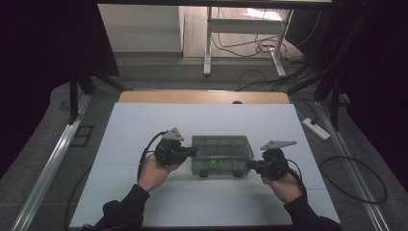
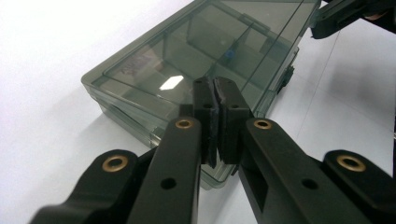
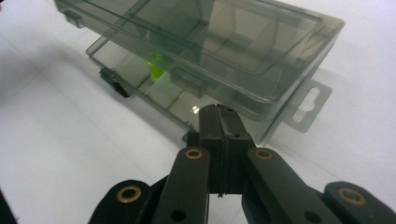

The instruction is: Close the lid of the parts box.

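box: a smoky clear plastic box (image 1: 222, 155) with divided compartments, lying near the middle of the white worktop (image 1: 144, 130), long side across the high view.
lid: the right gripper view shows the lid (image 3: 224, 42) raised off the base along the latch side, a gap between the two; the base sits flat on the worktop.
latches: two dark latches (image 1: 204, 173) on the near long edge in the high view.
contents: a green piece (image 1: 212, 164) in a near compartment, also seen through the gap in the right gripper view; a small blue piece (image 2: 228, 55) seen through the lid in the left gripper view.
hang tab: a flat tab (image 3: 306, 105) with a slot sticks out from the box end by the right tool.
left tool: left tool (image 1: 192, 151) at the box's left end, jaws pressed together with nothing between them; in its own view the tips lie over the near corner of the box; touching or not, I cannot tell.
right tool: right tool (image 1: 250, 164) at the box's right end near the front corner, jaws pressed together, empty; in its own view the tips sit right at the edge of the box under the raised lid.
hands: each tool held in one hand, the forearms coming in from the near edge.
worktop: white sheet over a wooden top.
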Motion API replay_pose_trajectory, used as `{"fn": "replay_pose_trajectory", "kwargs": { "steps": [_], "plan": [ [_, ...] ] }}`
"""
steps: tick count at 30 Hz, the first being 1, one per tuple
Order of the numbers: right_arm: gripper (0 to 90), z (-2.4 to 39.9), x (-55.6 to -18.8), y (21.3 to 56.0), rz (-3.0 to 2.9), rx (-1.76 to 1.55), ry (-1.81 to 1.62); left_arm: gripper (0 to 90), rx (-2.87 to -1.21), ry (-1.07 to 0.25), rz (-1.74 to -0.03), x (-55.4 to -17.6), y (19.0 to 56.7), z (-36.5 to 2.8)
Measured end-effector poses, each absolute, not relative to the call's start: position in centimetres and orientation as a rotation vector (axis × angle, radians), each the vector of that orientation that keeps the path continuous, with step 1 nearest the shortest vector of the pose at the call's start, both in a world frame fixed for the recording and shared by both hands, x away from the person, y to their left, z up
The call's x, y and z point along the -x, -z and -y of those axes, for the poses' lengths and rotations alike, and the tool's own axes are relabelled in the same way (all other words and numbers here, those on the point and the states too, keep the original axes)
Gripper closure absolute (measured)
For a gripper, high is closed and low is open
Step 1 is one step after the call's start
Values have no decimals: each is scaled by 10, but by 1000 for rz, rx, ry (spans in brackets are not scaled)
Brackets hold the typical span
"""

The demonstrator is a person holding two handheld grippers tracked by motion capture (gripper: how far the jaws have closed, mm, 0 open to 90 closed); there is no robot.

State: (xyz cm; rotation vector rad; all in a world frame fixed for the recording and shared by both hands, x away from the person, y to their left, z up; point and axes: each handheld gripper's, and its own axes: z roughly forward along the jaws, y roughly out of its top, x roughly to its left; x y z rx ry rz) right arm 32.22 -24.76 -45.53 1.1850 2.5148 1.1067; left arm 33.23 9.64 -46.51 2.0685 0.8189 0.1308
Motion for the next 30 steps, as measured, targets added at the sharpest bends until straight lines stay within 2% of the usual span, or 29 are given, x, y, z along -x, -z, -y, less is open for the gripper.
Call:
{"fn": "replay_pose_trajectory", "kwargs": {
  "steps": [12, 19, 30],
  "plan": [
    [895, 247, -318, 445, -2489, -1119, -1120, 879, -2113, -126, -824, -325, 477, -92],
    [894, 246, -333, 460, -2486, -1131, -1066, 880, -2137, -139, -837, -321, 486, -89],
    [895, 243, -335, 473, -2503, -1118, -998, 872, -2196, -198, -811, -316, 495, -84]
  ]
}}
